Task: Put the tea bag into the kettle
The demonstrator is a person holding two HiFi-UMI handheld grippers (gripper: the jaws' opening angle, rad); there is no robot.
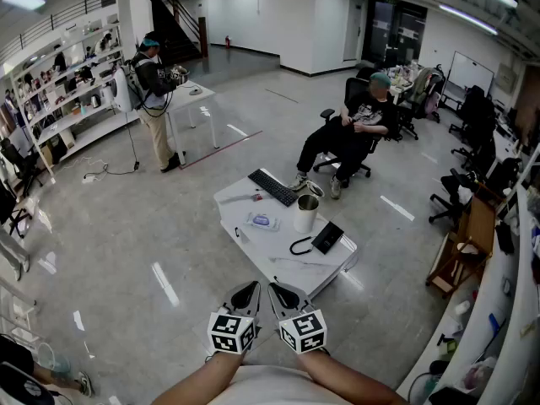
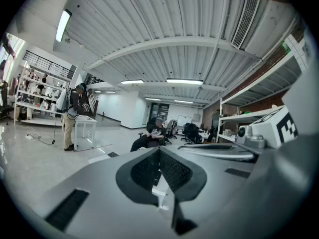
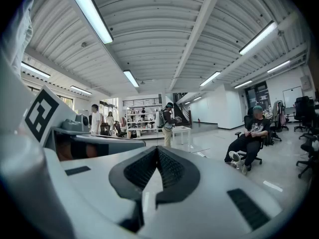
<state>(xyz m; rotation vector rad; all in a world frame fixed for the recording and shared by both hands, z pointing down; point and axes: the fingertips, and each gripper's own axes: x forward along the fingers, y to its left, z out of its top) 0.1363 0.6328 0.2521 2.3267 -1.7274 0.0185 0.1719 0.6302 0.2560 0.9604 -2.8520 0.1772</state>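
**A:** Head view tells me nothing has begun, as far as I can judge. Both tools are held close in front of the person's body, well apart from the low white table [image 1: 253, 258].

**B:** Anything gripped?

**A:** No. The left gripper [image 1: 248, 288] has its jaws together on nothing, and the right gripper [image 1: 282, 290] is closed and empty as well. Each gripper view shows ribbed pads [image 2: 145, 171] meeting, with only the room beyond.

**B:** Where's the tea bag [image 1: 262, 221]?

**A:** I take it to be the small flat bluish packet lying on the table, just beside the tall white vessel I'd call the kettle [image 1: 306, 215]. It's too small to be certain.

**B:** So what's left?

**A:** Everything: reach the table, pick up the tea bag, and get it into the kettle. I can't tell from here whether the kettle is open on top.
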